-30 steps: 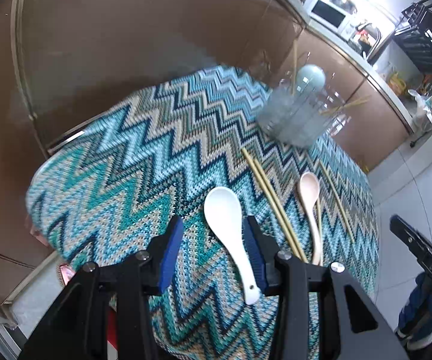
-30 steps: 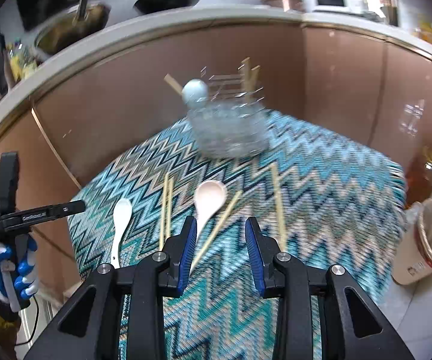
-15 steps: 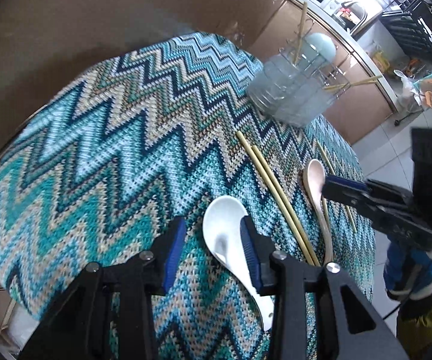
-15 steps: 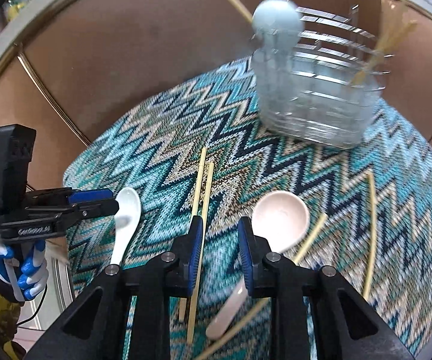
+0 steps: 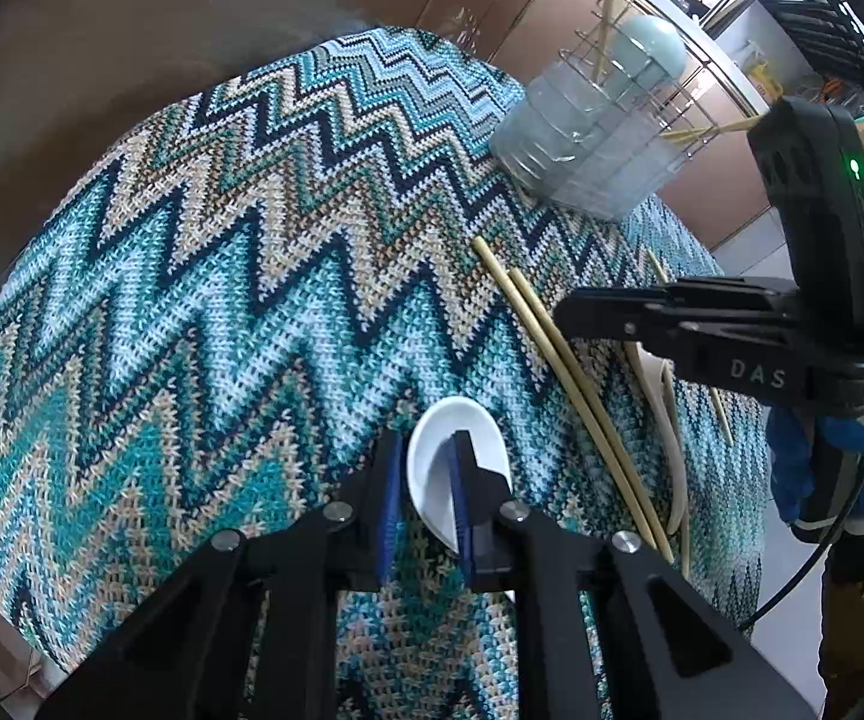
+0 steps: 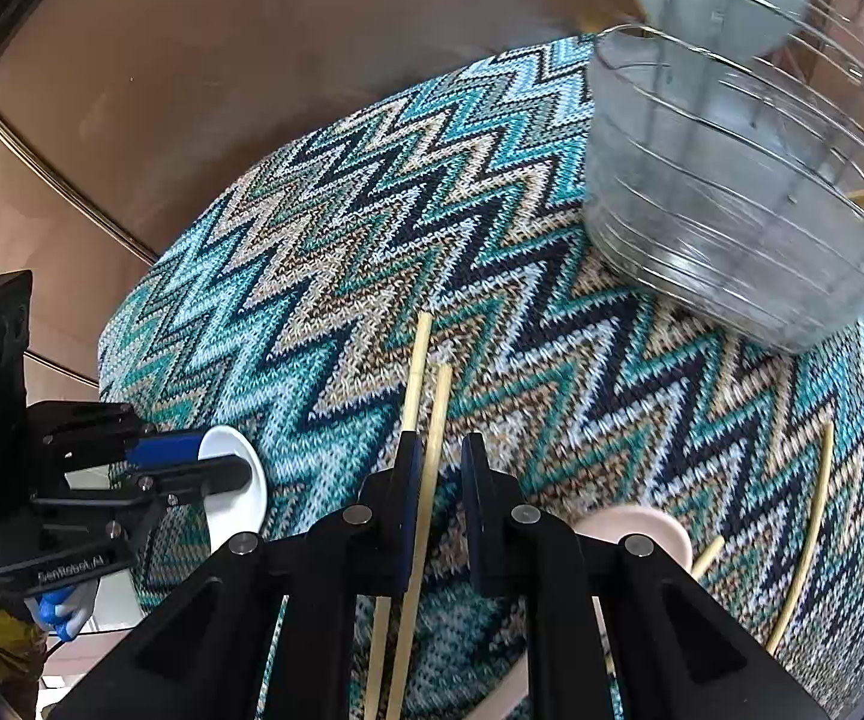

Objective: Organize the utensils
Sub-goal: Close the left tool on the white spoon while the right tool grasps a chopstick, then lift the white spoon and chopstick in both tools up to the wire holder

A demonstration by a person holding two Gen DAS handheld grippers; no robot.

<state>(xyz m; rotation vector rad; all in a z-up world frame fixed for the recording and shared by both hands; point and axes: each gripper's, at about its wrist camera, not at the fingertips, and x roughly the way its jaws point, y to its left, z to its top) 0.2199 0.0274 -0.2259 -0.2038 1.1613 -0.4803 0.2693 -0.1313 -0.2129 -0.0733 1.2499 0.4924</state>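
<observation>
Left claw (image 5: 423,495): part-closed over glossy white spoon (image 5: 432,468) bowl rim.
Right claw (image 6: 437,495): apart, straddling slender bamboo chopstick (image 6: 432,450).
Surface (image 5: 192,276): knitted zigzag cloth.

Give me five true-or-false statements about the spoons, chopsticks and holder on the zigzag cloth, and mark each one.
1. The left gripper straddles one side of the white spoon bowl. True.
2. The pink spoon stands in the holder. False: it lies on the zigzag cloth, beside the right gripper.
3. A chopstick runs between the right gripper's fingers. True.
4. The utensil holder is empty. False: a pale blue spoon and chopsticks stick out of it.
5. The right gripper holds the white spoon. False: the white spoon is at the left gripper.
</observation>
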